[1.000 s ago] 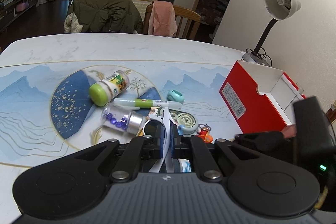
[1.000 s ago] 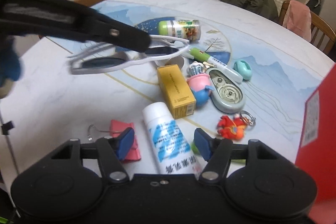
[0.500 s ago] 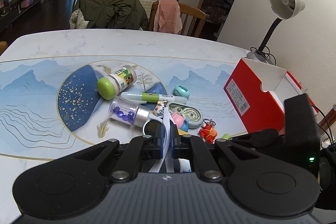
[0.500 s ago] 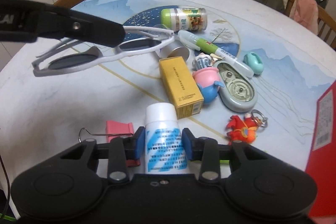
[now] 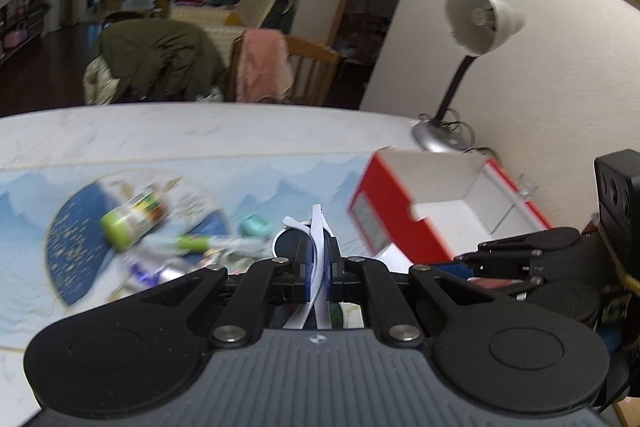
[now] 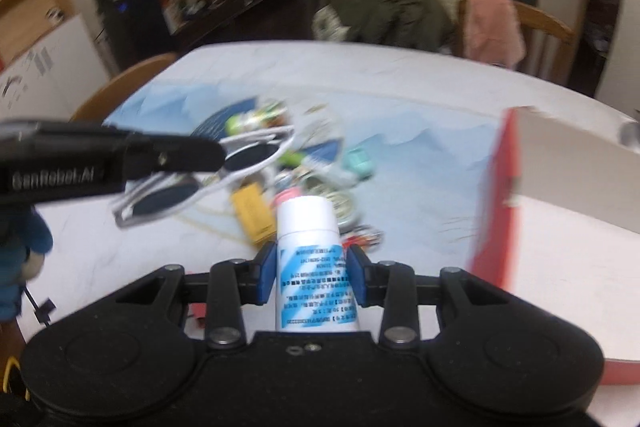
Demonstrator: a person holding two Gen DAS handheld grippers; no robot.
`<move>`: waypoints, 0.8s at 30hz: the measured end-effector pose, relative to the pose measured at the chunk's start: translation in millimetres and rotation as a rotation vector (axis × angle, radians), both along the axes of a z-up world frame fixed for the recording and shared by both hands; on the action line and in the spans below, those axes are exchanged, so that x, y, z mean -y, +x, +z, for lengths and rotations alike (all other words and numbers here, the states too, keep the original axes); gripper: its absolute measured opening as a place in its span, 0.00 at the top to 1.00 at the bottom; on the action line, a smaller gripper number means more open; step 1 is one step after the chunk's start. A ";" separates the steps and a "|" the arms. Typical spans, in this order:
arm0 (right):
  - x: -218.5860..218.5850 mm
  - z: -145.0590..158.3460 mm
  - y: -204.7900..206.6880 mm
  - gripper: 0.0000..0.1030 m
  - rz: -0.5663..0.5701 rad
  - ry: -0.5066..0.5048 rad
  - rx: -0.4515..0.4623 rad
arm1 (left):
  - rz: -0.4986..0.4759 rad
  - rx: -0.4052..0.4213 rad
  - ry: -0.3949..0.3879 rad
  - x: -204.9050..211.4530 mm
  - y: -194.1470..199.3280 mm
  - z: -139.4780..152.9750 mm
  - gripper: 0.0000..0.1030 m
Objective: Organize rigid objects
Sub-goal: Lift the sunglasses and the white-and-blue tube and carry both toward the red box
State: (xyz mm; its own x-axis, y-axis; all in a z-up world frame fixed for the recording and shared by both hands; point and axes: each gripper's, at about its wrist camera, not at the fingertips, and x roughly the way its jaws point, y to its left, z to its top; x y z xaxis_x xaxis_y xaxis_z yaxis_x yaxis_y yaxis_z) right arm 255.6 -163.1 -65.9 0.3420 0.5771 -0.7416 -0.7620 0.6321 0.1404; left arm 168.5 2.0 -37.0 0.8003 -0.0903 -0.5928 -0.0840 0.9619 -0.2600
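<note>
Both grippers loaded and held above the cluttered table, beside the open red cardboard box (image 5: 404,227).

The left gripper (image 5: 318,265) pinches white-framed, dark-lensed sunglasses (image 6: 224,167) by their folded temples; they are light, thin and likely fragile, so a grip at the temples spares the lenses; the right gripper (image 6: 310,273) is clamped on a white cylindrical plastic bottle with a blue-striped label (image 6: 310,251), stiff, smooth, probably slippery, held mid-body; the box's raised wall lies close on the right, with open room above its white interior.

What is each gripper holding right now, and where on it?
The left gripper clamps the white sunglasses by their folded temple arms. The right gripper grips the white bottle with the blue label across its body, below the cap.
</note>
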 end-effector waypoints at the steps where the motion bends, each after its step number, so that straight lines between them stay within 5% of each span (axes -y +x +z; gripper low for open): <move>1: 7.3 4.6 4.9 0.65 -0.015 0.008 0.007 | -0.011 0.010 0.005 7.3 4.5 3.6 0.95; 10: 72.5 35.0 58.8 0.65 -0.186 0.055 0.048 | -0.073 0.040 0.035 73.3 52.4 18.5 0.95; 24: 150.7 14.2 135.3 0.65 -0.371 0.028 0.021 | -0.152 -0.032 0.112 167.0 128.0 -4.2 0.95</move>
State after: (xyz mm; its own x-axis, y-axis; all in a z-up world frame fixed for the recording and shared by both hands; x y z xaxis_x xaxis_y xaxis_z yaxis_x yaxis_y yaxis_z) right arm 390.9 -313.8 -51.6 0.5469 0.4312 -0.7176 -0.4849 0.8619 0.1483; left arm 296.5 -164.9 -41.2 0.7632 -0.1405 -0.6307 0.0580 0.9870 -0.1497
